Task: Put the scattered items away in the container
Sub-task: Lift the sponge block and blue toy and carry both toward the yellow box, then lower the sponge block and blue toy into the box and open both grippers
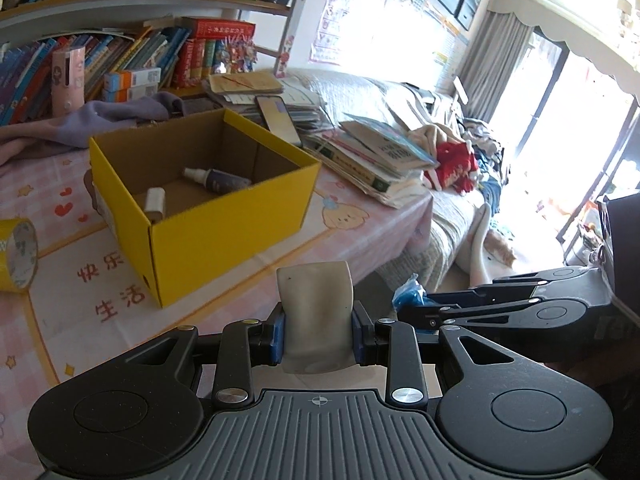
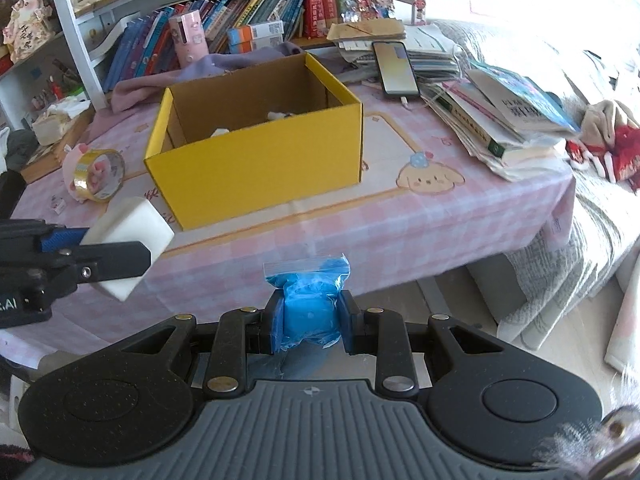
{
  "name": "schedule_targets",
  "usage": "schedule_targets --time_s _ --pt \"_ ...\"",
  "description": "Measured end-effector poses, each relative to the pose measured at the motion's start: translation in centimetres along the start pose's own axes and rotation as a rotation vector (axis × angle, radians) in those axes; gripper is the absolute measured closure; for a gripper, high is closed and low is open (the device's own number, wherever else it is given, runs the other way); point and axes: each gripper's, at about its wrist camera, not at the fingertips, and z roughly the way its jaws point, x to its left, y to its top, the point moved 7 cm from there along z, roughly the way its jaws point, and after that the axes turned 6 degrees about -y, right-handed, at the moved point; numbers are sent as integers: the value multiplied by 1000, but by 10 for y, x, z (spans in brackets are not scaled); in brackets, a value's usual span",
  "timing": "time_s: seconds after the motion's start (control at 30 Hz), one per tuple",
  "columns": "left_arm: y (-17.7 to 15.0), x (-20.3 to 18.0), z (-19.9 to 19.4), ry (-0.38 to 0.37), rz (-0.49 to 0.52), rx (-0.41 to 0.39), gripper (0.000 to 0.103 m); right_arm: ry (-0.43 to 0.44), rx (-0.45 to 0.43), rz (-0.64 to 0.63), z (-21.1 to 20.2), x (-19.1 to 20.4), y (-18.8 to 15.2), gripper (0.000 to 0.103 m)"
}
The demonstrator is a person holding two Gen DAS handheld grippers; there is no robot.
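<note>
My left gripper (image 1: 319, 330) is shut on a white block (image 1: 316, 312), held above the table's front edge; the block also shows in the right wrist view (image 2: 130, 232). My right gripper (image 2: 308, 322) is shut on a blue bagged item (image 2: 310, 300), held off the front of the table; it also shows in the left wrist view (image 1: 410, 292). The open yellow cardboard box (image 1: 224, 224) stands on the pink tablecloth, beyond both grippers; it also shows in the right wrist view (image 2: 256, 168). Inside it lie a small spray bottle (image 1: 216, 178) and a white item (image 1: 155, 202).
A yellow tape roll (image 2: 100, 176) lies left of the box. A phone (image 2: 396, 68) rests on stacked papers behind the box. Books (image 2: 504, 120) are piled at the table's right. A bookshelf (image 2: 224, 20) stands behind. A sofa with clothes (image 1: 452, 168) is to the right.
</note>
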Motion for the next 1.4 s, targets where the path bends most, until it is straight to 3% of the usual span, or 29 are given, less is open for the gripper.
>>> schedule_targets --time_s 0.33,0.73,1.1,1.4 --pt "62 1 24 65 63 -66 74 78 -142 -109 13 -10 81 78" --pt "127 37 54 252 24 -137 74 233 -250 -299 56 -4 179 78" --pt "122 86 110 369 -6 2 74 302 -179 -528 143 35 201 78" --pt "103 120 139 357 -55 142 73 359 -33 -640 193 56 196 78"
